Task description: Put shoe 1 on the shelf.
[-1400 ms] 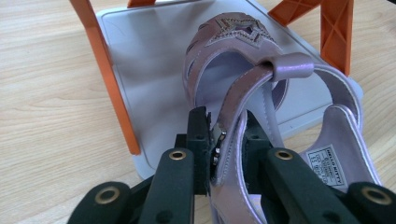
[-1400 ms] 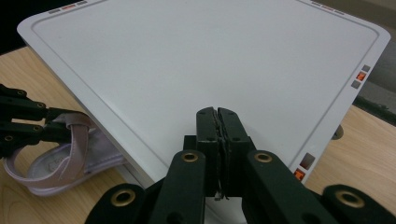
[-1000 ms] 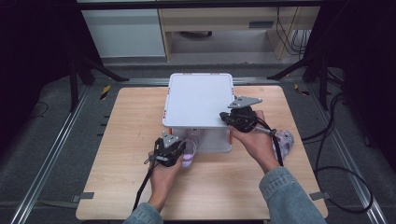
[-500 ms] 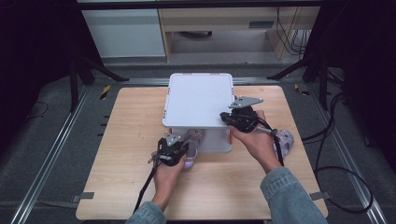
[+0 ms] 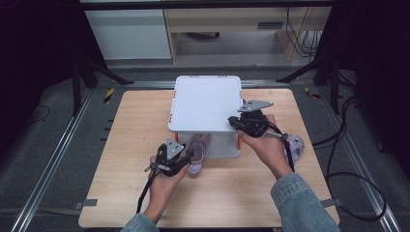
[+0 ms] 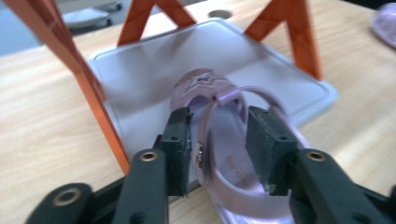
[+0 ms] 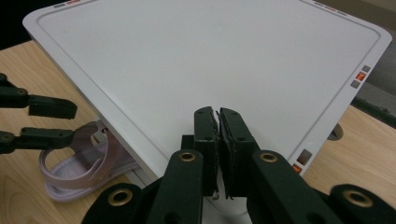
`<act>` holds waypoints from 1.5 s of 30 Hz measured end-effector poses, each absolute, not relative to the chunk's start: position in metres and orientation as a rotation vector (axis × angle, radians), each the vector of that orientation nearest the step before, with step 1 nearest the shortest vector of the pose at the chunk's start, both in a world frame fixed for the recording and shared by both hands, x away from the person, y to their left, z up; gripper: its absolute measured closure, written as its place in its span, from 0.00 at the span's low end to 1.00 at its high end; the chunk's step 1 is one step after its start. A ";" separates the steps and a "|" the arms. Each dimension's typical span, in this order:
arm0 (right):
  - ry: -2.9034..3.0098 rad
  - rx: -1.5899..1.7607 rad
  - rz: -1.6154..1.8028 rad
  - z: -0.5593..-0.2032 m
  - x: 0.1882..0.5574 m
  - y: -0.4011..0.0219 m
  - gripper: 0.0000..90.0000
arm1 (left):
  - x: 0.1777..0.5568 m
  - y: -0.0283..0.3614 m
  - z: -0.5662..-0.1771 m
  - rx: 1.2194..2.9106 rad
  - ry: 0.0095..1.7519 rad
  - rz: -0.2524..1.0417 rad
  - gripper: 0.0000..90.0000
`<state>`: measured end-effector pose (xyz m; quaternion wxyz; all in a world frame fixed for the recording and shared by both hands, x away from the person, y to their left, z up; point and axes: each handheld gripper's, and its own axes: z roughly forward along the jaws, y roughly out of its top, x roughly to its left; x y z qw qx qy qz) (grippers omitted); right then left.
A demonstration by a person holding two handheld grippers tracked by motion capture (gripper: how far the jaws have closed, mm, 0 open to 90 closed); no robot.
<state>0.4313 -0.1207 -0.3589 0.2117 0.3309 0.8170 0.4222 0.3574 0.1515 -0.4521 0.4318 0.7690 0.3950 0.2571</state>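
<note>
Change since earlier frame: my left hand-held gripper (image 5: pixel 189 155) has just been opening its jaws, with the sandal (image 6: pixel 224 140) between them; my right hand-held gripper (image 5: pixel 235 121) has kept its place.
Left hand-held gripper: narrow gap, pads standing just off either side of the sandal's strap, not pressing on it.
Right hand-held gripper: jaws closed together over the near right corner of the rack's top shelf (image 5: pixel 205 101); whether they pinch its edge, I cannot tell.
Sandal, lilac: toe on the rack's lower shelf (image 6: pixel 154 70), heel overhanging onto the counter (image 5: pixel 130 140), between the orange legs (image 6: pixel 88 79).
Second sandal (image 5: pixel 295 145): on the counter, right of the rack, beside my right wrist.
</note>
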 end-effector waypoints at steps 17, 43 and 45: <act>2.264 0.924 1.183 -0.360 0.432 -0.121 0.95 | 0.305 0.154 -0.450 2.146 0.715 0.701 0.97; 2.262 0.910 1.184 -0.360 0.431 -0.121 0.97 | 0.319 0.140 -0.489 2.271 0.721 0.699 0.99; 2.261 0.909 1.183 -0.360 0.430 -0.121 0.97 | 0.320 0.137 -0.490 2.270 0.731 0.691 0.99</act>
